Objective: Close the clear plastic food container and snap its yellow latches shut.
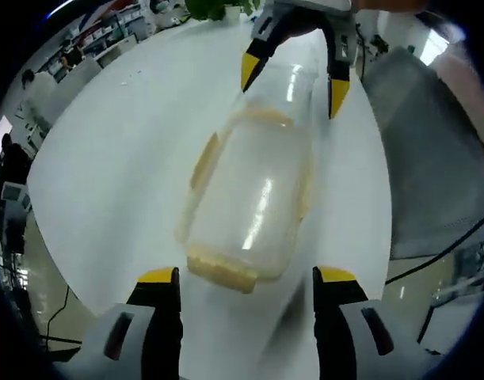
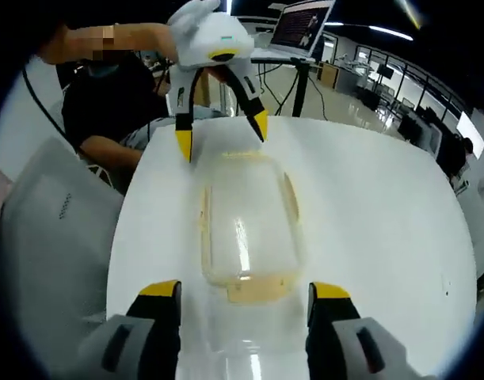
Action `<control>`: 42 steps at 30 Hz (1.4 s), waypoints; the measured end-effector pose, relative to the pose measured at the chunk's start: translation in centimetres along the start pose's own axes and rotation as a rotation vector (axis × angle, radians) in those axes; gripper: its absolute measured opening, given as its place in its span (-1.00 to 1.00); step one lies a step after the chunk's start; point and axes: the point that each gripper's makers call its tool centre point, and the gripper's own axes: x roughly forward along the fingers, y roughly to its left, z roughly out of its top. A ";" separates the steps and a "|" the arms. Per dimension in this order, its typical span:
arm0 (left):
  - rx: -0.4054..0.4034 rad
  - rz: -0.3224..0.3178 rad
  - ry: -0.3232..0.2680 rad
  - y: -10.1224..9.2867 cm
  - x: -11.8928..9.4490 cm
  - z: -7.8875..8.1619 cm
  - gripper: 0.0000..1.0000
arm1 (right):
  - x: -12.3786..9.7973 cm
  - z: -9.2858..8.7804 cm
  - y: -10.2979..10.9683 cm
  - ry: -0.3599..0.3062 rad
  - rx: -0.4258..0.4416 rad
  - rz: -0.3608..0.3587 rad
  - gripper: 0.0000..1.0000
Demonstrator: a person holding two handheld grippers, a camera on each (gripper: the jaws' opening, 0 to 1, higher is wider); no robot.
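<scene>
Two grippers face each other over the white tabletop (image 2: 368, 198), container (image 2: 249, 229) lying between them, well inside its edges. Long axis runs gripper to gripper. Lid appears down; yellow end latch (image 2: 257, 290) sits just ahead of right gripper (image 2: 245, 289). Left gripper (image 1: 245, 277) equally near the opposite end latch (image 1: 222, 271). Both sets of fingers spread wide, holding nothing.

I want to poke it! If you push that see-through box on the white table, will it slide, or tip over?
Probably slide. The clear plastic container sits low and flat on the smooth white table, so tipping looks unlikely. It looks empty, so it is likely light and may skid away. Both tongs, left and right, are open at its ends, ready to steady it.
</scene>
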 end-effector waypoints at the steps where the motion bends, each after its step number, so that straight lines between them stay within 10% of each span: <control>1: 0.010 0.003 0.009 0.3 0.1 -0.2 0.29 | 0.2 0.0 0.0 0.003 -0.005 0.002 0.27; 42: 0.245 -0.101 0.078 -0.6 1.3 -1.4 -0.15 | 2.5 -0.9 0.4 0.184 -0.081 0.047 -0.24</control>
